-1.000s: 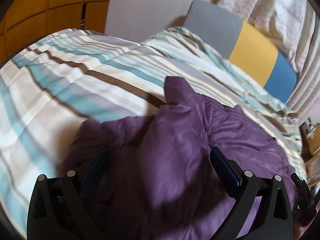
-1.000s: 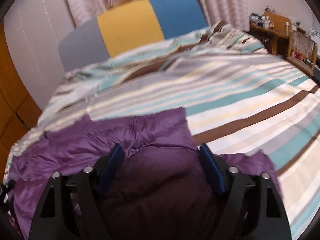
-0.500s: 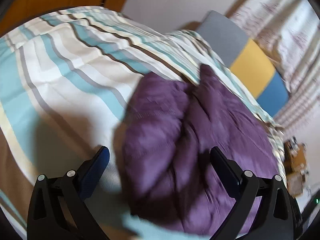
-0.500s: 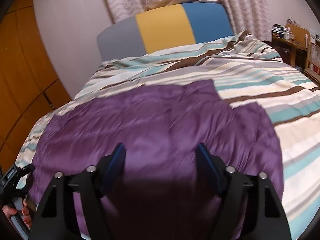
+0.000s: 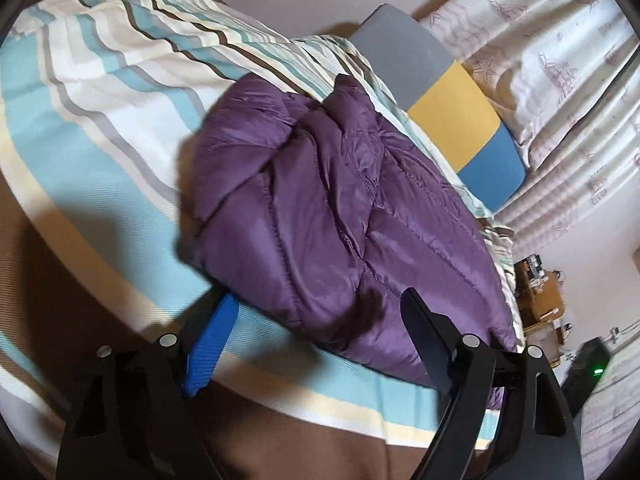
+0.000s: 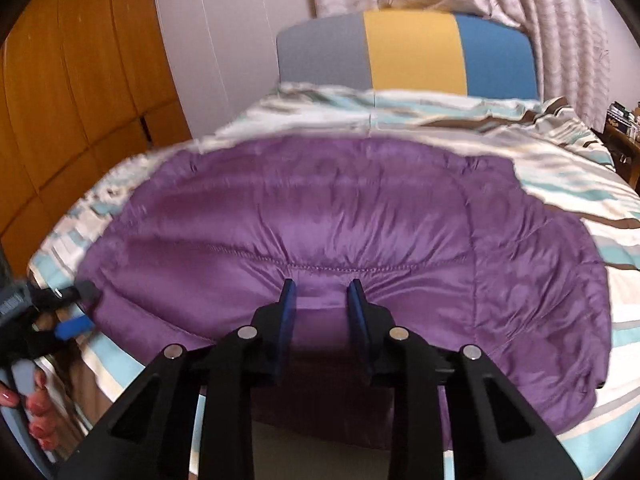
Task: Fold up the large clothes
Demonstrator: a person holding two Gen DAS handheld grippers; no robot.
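Right wrist: purple jacket hem seemingly between closing right gripper jaws.

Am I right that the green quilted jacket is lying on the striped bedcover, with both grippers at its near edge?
Not quite: the jacket is purple, not green, as the right wrist view shows. The rest holds: it lies on the striped bedcover, with the right gripper closing on its near edge and the left gripper astride its corner.

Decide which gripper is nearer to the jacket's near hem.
Right. The right gripper is closing on the purple jacket at its near hem; the left gripper straddles the jacket's left end, jaws closing.
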